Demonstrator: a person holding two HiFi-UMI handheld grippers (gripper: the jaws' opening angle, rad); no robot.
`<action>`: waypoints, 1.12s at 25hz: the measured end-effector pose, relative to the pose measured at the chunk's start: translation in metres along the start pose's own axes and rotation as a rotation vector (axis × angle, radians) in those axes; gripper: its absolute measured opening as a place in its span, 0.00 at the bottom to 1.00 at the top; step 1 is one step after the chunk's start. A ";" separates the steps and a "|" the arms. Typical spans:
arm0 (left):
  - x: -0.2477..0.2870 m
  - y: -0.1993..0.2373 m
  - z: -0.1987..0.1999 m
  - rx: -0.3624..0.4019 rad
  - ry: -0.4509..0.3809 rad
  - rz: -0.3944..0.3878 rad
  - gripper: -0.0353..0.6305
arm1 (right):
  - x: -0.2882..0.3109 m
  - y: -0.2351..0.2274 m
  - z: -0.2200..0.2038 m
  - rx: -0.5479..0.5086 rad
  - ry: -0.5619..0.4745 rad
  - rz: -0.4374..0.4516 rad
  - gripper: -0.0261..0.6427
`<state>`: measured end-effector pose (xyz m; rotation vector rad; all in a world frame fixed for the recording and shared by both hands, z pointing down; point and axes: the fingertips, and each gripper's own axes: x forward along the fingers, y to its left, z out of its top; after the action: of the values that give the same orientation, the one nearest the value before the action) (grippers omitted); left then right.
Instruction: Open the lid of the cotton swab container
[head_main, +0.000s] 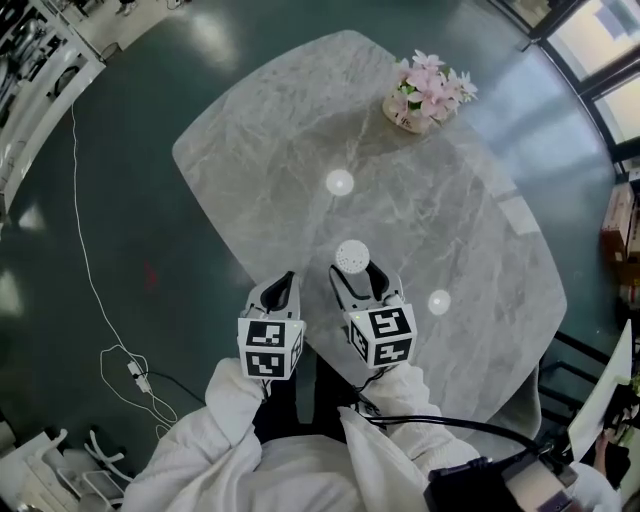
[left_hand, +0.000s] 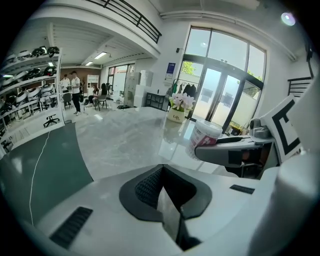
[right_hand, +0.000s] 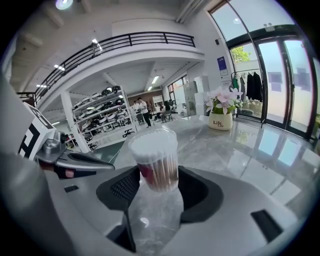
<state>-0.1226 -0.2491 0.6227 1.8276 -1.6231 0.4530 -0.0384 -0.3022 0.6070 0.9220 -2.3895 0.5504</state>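
Container: clear round cotton swab container is being clamped in the right gripper above the grey marble tabletop's near edge.
Left gripper: being held closed, empty.
Progress: lid not yet opened.

Worktop grey veined marble; floor dark teal; flowers pink; swab container clear, white tips, red print.

Light: bright daylight through my windows.
Glare: white spots on the table.
Edges: my views bulge, corners black.
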 end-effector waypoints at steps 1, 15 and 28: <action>-0.003 -0.003 0.001 0.005 -0.004 -0.005 0.05 | -0.005 0.001 0.000 0.003 -0.003 -0.002 0.47; -0.044 -0.052 0.035 0.091 -0.105 -0.106 0.05 | -0.079 0.015 0.005 0.037 -0.066 -0.080 0.47; -0.105 -0.091 0.052 0.187 -0.193 -0.207 0.05 | -0.148 0.038 0.009 0.090 -0.159 -0.187 0.47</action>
<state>-0.0605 -0.2025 0.4959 2.2133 -1.5350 0.3545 0.0265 -0.2079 0.5048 1.2559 -2.3991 0.5338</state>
